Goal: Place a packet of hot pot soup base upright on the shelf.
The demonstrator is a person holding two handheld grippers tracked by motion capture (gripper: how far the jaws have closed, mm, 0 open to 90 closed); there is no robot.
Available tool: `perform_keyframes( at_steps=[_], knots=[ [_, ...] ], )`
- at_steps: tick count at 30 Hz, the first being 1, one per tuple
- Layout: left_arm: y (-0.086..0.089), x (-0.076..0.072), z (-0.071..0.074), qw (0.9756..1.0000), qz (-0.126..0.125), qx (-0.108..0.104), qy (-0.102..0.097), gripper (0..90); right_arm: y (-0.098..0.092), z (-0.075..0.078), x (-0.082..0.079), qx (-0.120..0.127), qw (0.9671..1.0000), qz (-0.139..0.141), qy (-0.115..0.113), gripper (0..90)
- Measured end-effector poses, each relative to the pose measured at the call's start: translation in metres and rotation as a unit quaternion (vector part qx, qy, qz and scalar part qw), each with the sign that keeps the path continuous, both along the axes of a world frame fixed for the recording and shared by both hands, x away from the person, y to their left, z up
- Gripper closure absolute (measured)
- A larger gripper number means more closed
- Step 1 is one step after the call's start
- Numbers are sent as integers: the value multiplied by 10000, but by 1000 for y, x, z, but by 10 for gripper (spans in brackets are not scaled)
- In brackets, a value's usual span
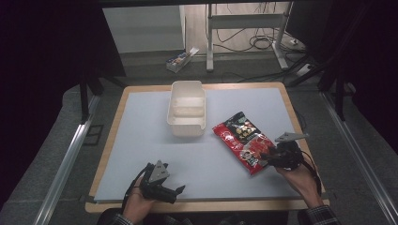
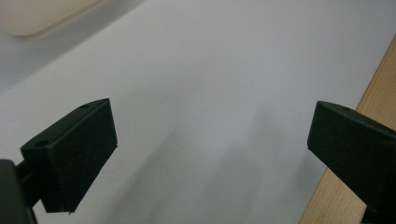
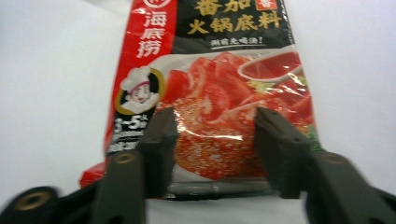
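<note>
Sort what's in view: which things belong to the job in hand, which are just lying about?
In the job: right gripper, jaws around the red sauce packet; probably the white tub.
Lying about: small box and cables on the floor; left gripper, open.

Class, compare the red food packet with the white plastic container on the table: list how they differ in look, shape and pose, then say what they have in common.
The red food packet is flat and glossy with printed pictures and lettering; the white container is plain, with raised walls and an open top. The packet lies slanted near the table's right edge; the container sits squarely near the far middle. The right gripper has its jaws at the packet's near end; nothing touches the container. Both rest on the pale mat.
</note>
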State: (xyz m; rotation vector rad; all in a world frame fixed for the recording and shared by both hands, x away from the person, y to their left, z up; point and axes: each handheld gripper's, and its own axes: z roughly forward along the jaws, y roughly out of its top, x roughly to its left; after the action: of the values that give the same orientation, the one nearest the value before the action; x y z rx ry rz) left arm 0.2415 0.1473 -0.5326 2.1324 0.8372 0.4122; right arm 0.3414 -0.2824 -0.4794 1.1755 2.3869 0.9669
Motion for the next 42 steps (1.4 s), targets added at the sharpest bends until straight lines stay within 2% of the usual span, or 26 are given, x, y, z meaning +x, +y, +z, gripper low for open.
perform_keyframes(
  at_steps=[2, 5, 7, 9, 10, 13, 17, 22, 25, 32, 35, 42],
  knots=[
    [0, 0, 0, 10000, 3, 2, 5, 12, -3, 0, 6, -86, 10000, 34, -26, 601],
    [0, 0, 0, 10000, -4, 25, 2, 12, -5, 1, 12, -185, 9998, -25, -50, 643],
    [0, 0, 0, 10000, 3, 24, 2, 12, -7, 1, 17, -238, 9996, -103, -93, 701],
    [0, 1, 0, 10000, 9, 24, 4, 12, -9, 2, 22, -304, 9993, -148, -139, 769],
    [0, 1, 0, 10000, 10, 24, 9, 12, -12, 2, 28, -381, 9988, -221, -222, 838],
    [0, 1, 0, 10000, 0, 34, 9, 12, -16, 2, 34, -431, 9983, -332, -232, 873],
    [0, 1, -1, 10000, 2, 36, 10, 13, -28, -4, 53, -531, 9966, -604, -192, 883],
    [0, 1, -1, 10000, 7, 39, 9, 13, -36, -11, 63, -674, 9946, -777, -167, 882],
    [0, 1, -1, 10000, -2, 40, 8, 13, -40, -17, 68, -700, 9942, -812, -23, 882],
    [0, 0, 0, 10000, -10, 43, 5, 14, -36, -26, 68, -452, 9976, -380, 374, 879],
    [0, 0, 0, 10000, -15, 51, 7, 14, -32, -26, 65, -593, 9972, -339, 301, 883],
    [-1, 0, 0, 10000, -8, -2, 36, 15, -30, -27, 53, -537, 9977, -263, 328, 885]
  ],
)
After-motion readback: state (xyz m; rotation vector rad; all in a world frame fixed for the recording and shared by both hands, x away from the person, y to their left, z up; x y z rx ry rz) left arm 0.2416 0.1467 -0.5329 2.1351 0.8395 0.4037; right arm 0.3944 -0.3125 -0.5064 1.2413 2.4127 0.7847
